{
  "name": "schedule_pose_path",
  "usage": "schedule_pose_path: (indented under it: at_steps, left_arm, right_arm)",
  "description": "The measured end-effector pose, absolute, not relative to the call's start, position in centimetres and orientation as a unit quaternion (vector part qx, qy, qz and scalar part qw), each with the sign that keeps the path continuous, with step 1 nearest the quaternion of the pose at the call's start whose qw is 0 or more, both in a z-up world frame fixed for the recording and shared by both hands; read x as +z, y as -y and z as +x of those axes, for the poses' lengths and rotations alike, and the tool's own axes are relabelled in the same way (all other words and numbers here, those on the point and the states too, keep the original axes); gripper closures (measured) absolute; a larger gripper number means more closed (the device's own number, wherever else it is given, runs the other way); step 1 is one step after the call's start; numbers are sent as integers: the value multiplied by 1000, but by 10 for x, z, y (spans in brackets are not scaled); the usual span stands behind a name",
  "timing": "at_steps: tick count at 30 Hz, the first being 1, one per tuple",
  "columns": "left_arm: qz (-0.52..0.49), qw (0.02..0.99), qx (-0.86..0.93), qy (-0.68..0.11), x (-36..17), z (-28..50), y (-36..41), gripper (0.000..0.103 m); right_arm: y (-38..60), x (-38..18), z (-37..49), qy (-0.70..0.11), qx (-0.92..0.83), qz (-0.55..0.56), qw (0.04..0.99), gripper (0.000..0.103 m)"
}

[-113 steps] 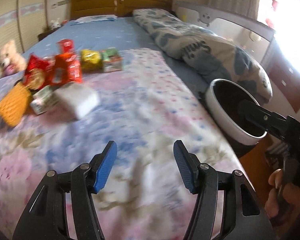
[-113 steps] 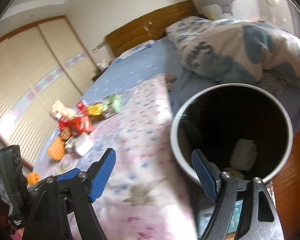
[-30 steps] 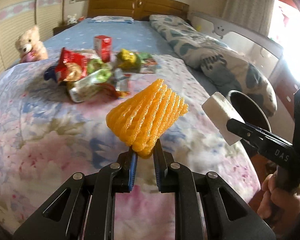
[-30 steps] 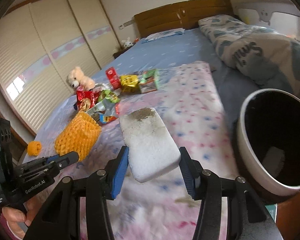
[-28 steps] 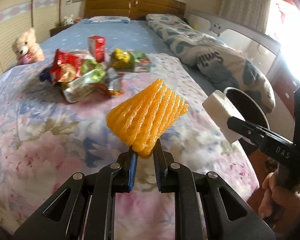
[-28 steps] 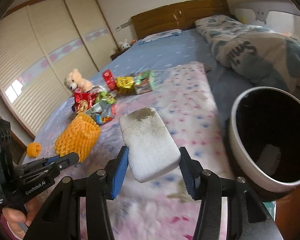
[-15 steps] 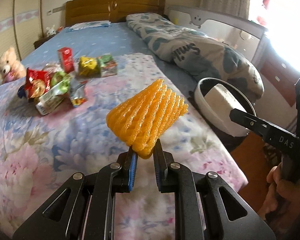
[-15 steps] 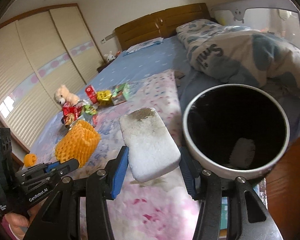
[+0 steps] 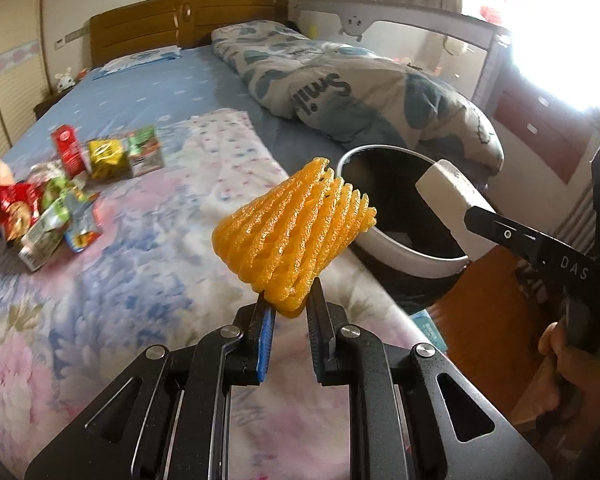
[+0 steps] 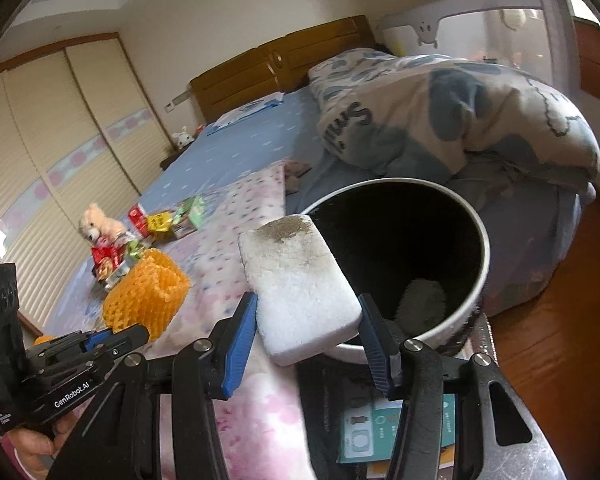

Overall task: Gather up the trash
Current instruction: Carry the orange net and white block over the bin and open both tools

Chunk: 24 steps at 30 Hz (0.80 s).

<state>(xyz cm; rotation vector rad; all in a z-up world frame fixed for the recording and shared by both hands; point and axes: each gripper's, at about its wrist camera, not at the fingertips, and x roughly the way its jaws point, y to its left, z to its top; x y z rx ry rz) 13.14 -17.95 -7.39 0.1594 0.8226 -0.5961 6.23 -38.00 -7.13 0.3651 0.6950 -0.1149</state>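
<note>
While clamped in the left gripper, orange foam netting raised over the bed's near right edge. Right gripper closed on a white foam block, at the near rim of the white trash bin. Snack wrappers scattered far left on the flowered blanket.

A wooden headboard backs the bed, beside slatted wardrobe doors.

"GenRobot.AI" stands on the left gripper; "DAS" on the right gripper; the quilt seemingly reads "Smile".
</note>
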Motion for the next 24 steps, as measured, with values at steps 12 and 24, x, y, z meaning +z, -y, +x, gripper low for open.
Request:
schedule_pose_path:
  at_steps: [12, 24]
  left_arm:
    - [101, 861, -312, -390, -70, 139, 227, 89]
    - [114, 851, -318, -401, -76, 149, 257, 89]
  right_arm:
    - [411, -69, 62, -336, -79, 185, 920, 52]
    - [431, -72, 74, -345, -87, 188, 915, 52]
